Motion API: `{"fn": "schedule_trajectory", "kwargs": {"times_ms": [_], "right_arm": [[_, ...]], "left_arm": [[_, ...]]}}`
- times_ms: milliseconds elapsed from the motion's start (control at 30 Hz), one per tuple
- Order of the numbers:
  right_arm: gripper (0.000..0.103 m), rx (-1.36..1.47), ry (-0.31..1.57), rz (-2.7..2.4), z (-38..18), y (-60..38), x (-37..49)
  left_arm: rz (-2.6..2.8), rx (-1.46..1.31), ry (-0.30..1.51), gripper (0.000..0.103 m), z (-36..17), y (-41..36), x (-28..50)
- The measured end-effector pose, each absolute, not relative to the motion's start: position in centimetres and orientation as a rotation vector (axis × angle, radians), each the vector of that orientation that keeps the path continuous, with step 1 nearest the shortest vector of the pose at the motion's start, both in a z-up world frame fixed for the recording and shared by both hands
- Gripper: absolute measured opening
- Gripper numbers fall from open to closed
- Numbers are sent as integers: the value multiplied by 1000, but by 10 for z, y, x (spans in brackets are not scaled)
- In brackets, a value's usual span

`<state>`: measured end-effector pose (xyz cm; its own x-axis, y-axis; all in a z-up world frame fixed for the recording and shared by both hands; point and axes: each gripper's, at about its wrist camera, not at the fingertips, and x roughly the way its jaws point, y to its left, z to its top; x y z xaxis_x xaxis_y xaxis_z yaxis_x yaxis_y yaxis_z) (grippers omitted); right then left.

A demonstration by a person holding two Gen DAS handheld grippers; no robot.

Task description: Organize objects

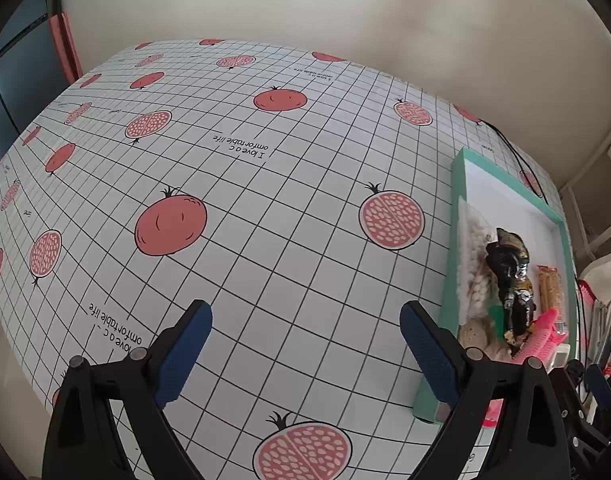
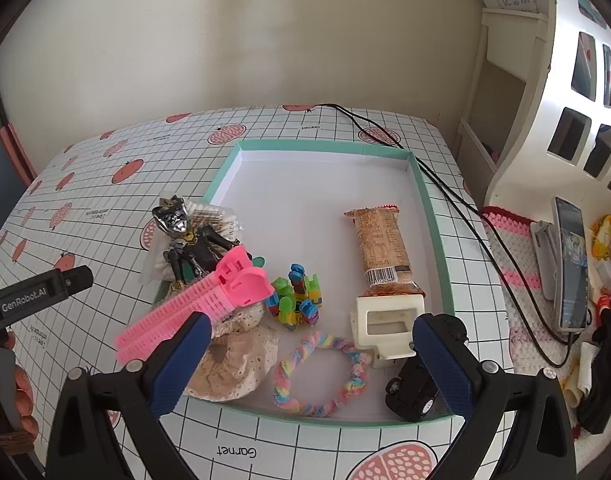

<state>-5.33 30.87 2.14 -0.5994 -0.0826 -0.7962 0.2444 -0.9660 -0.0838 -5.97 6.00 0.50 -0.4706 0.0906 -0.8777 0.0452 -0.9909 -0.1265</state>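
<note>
A shallow teal-rimmed tray (image 2: 436, 236) with a white floor holds the objects. In it lie a pink hair clip (image 2: 193, 306), a black and silver figure (image 2: 193, 246) on a bag of cotton swabs (image 2: 215, 216), a beige lace piece (image 2: 237, 356), a cluster of coloured clips (image 2: 295, 296), a pastel braided ring (image 2: 321, 376), a wrapped snack bar (image 2: 381, 252), a white plastic holder (image 2: 387, 330) and a black toy car (image 2: 411, 392). My right gripper (image 2: 309, 360) is open above the tray's near end. My left gripper (image 1: 305, 356) is open over bare cloth, left of the tray (image 1: 457, 208).
A pomegranate-print grid tablecloth (image 1: 265, 208) covers the table. A black cable (image 2: 453, 192) runs past the tray's right rim. A phone on a stand (image 2: 569, 272) and small clutter sit on a crocheted mat at the right. A white shelf unit (image 2: 545, 80) stands behind.
</note>
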Motion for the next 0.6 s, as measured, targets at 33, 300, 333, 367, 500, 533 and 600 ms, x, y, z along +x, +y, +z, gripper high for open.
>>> {"fn": "schedule_trajectory", "kwargs": {"times_ms": [33, 300, 333, 367, 500, 533, 600], "right_arm": [[102, 1299, 272, -2640, 23, 309, -53], [102, 1301, 243, -2652, 30, 307, -47], [102, 1298, 245, -2653, 30, 307, -45], [102, 1296, 243, -2651, 31, 307, -43], [102, 1310, 243, -2634, 31, 306, -35], [102, 1317, 245, -2628, 30, 305, -32], [102, 1339, 249, -2612, 28, 304, -28]], "left_arm": [[2662, -1592, -205, 95, 7, 60, -59], [2663, -1583, -165, 95, 12, 58, -57], [2671, -1598, -145, 95, 12, 58, -56], [2680, -1607, -123, 95, 12, 58, -56], [2669, -1607, -84, 95, 14, 59, -51], [2654, -1613, -86, 95, 13, 59, -49], [2621, -1632, -77, 95, 12, 61, -47]]}}
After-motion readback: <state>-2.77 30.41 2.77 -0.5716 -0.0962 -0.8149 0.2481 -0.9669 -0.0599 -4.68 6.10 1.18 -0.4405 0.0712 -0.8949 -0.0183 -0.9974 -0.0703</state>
